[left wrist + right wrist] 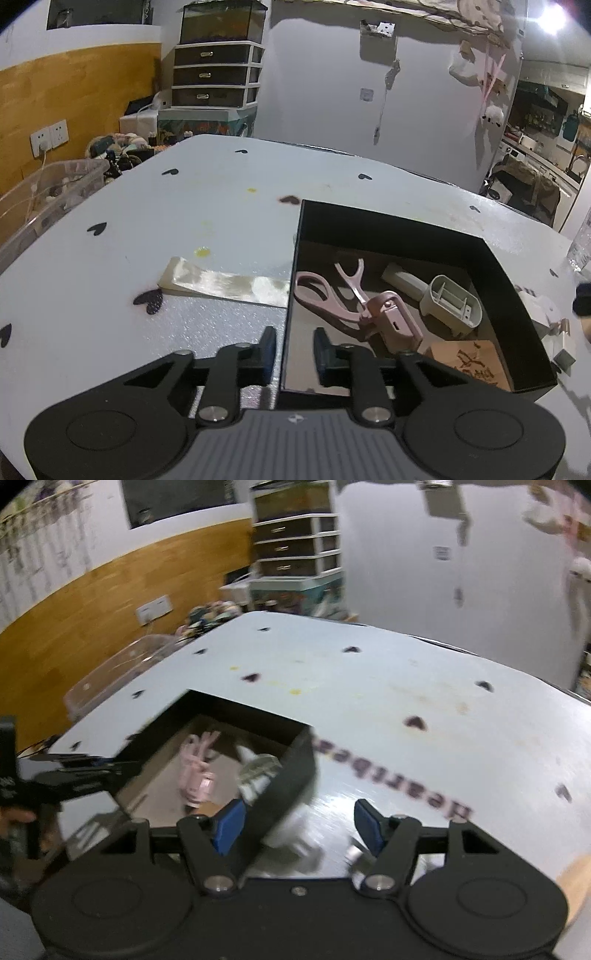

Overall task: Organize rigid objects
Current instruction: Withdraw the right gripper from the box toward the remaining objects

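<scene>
Jaws apart on both grippers, black box (406,229) contents blurred, perhaps scissors (325,295).

The table (221,206) has a smooth, faintly glossy white plastic-looking cover. Near its right edge, the black box (391,229) looks like matt cardboard, holding smooth pink plastic scissors (325,299) and a pale moulded-plastic part (452,306).

Left gripper (294,354): matte black linkage arms, silver pivot screws, round black side caps, ribbed grey centre plate with small white logo, dark blue pads. Right gripper (299,825): same black build, brighter blue pads (229,821).
</scene>
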Motion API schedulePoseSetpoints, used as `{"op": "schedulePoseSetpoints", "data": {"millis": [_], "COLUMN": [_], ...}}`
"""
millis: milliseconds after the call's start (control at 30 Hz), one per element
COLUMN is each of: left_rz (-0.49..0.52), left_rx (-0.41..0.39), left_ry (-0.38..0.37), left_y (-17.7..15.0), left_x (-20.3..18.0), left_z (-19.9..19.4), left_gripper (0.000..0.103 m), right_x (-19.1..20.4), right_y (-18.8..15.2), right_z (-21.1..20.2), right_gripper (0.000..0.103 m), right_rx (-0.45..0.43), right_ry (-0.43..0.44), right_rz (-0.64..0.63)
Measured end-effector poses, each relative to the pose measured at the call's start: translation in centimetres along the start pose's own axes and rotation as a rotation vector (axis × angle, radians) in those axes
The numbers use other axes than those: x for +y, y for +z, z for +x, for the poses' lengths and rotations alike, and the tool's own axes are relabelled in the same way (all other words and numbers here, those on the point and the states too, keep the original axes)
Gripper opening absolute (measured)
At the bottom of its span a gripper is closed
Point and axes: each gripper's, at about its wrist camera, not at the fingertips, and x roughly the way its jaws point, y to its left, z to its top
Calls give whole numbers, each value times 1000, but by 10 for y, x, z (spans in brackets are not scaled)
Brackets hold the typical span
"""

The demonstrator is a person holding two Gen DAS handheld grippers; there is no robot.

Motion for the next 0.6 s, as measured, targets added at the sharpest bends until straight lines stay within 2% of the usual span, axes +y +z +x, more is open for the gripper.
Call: {"op": "schedulePoseSetpoints", "data": {"millis": [33,67,133,233,300,433,533,600], "left_rz": [5,18,38,32,18,29,51,42], "left_rx": [5,14,-2,-31,-55,-158,-102,-66], "left_ry": [6,12,23,23,37,102,88,31], "left_y": [0,0,-2,-2,-1,-5,0,4], "left_x": [-1,-3,-6,-7,-7,-8,-6,0], "left_z": [0,1,-2,-8,-12,-22,-20,-19], "left_gripper": [43,49,73,93,102,103,103,102], "right_x": [-3,-6,-12,-21,-27,-30,-26,-21], "right_y": [-6,-12,-22,-35,-42,-49,-51,-52], "right_z": [1,2,5,9,9,13,17,19], "right_gripper": [69,69,69,70,71,74,75,76], "right_rx": [-2,0,3,5,2,-5,-23,-48], "right_ry": [-15,-26,-47,-75,-88,-109,-122,-128], "right_rz": [15,27,54,93,120,144,129,91]}}
